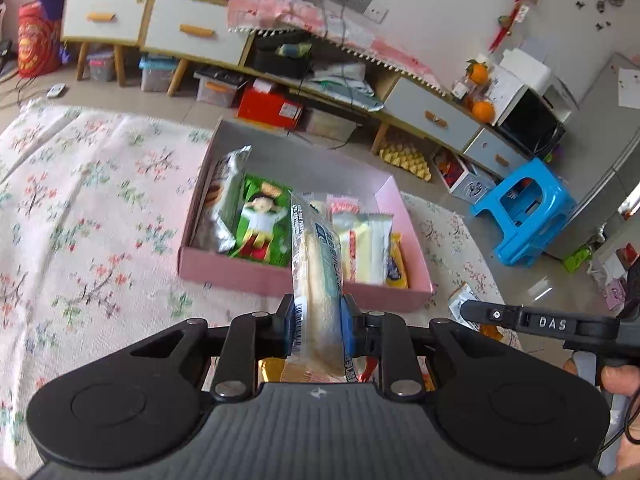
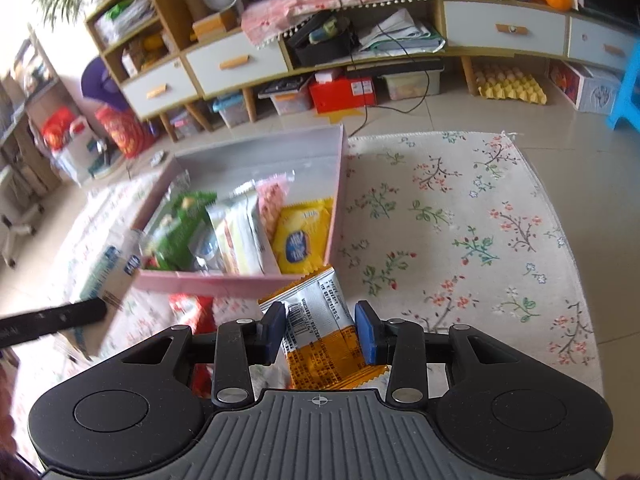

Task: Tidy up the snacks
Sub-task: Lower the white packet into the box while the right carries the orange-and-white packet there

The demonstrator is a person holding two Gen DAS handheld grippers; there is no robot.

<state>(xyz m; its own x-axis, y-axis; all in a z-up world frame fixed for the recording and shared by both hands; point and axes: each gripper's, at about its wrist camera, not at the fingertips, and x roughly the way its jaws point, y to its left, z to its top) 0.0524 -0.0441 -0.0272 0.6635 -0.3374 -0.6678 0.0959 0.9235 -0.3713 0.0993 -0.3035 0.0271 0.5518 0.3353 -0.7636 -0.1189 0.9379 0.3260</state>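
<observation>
A pink box (image 1: 224, 270) on the flowered rug holds several snack packs, among them a green pack (image 1: 262, 220) and a yellow pack (image 1: 396, 264). My left gripper (image 1: 318, 320) is shut on a long clear-wrapped bread pack (image 1: 316, 276), held upright just in front of the box's near wall. In the right wrist view the same pink box (image 2: 224, 280) lies ahead. My right gripper (image 2: 320, 328) has its blue pads either side of an orange-and-silver snack pack (image 2: 320, 320) lying on the rug; there is a gap at the right pad, so it is open.
A flowered rug (image 2: 460, 240) covers the floor. A long cabinet with drawers (image 2: 500, 28) runs along the back, with bins and a red box (image 2: 342, 94) under it. A blue stool (image 1: 524, 212) stands to the right. More loose packs (image 2: 192, 312) lie near the box.
</observation>
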